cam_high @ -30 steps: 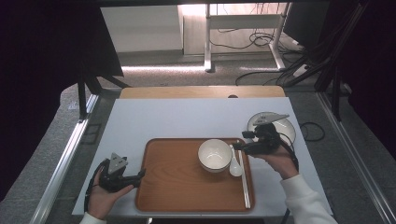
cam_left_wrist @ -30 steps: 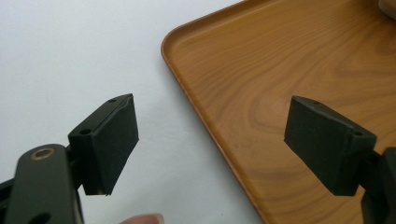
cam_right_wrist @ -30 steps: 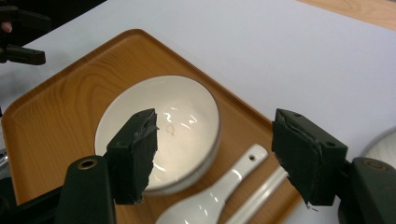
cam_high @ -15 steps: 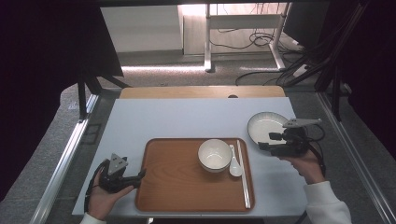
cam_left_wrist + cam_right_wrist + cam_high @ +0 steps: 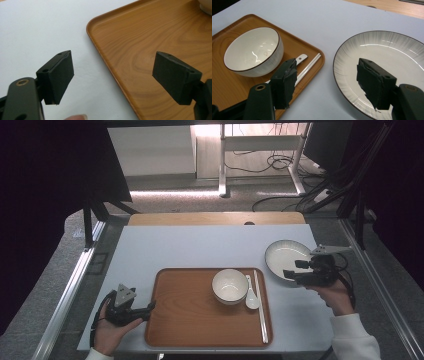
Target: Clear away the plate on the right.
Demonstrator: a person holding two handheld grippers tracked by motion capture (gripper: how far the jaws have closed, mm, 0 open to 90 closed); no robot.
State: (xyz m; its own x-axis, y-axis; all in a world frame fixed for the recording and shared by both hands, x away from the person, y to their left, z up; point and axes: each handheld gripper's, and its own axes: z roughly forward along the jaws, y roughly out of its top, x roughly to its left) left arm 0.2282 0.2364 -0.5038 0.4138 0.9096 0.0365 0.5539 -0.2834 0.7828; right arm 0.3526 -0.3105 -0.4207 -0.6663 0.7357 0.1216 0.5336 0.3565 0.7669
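High view places the plate (image 5: 285,256) on the bare worktop (image 5: 200,247) near its right edge, just beside the right rim of the tray (image 5: 195,320). The right gripper (image 5: 292,268) hovers at the plate's near right rim with jaws spread wide and nothing between them; right gripper view shows the rim lying between the two pads (image 5: 284,82), untouched.

Risk: the plate is shallow and glazed. A grip on the thin rim alone may slip or tip the plate when lifted. A low approach may push the plate toward the tray rim, where the chopsticks (image 5: 260,305) and spoon (image 5: 251,295) lie beside the bowl (image 5: 230,286).

Clearance: open worktop lies behind the plate and across the far side. The left half of the tray is free. The left gripper (image 5: 145,309) rests open at the tray's left rim, holding nothing.
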